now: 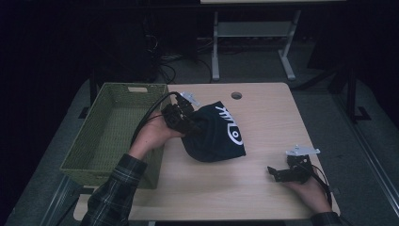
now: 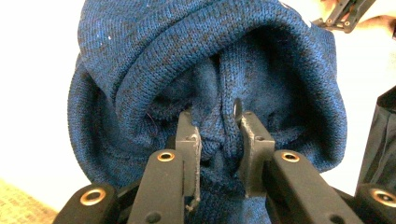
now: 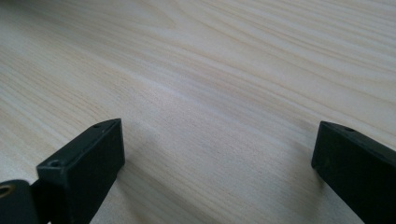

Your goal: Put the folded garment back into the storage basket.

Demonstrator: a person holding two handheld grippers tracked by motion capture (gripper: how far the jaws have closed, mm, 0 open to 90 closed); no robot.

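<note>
A dark blue knit hat [image 1: 216,134] with white lettering hangs over the middle of the wooden table [image 1: 263,117], lifted at its left side. My left gripper [image 1: 188,123] is shut on a fold of the hat's knit fabric; in the left gripper view the hat [image 2: 154,60] bulges above the gripper [image 2: 218,140], with the fold pinched between the pads. My right gripper [image 1: 277,173] rests low at the table's front right, jaws wide open. In the right gripper view the right gripper [image 3: 217,154] has only bare wood between its fingertips [image 3: 100,144].
A green woven basket [image 1: 94,141] stands at the table's left edge, right beside my left hand. A round cable hole [image 1: 236,95] sits near the far edge. Beyond the table are desk legs [image 1: 215,52] and cables on the floor.
</note>
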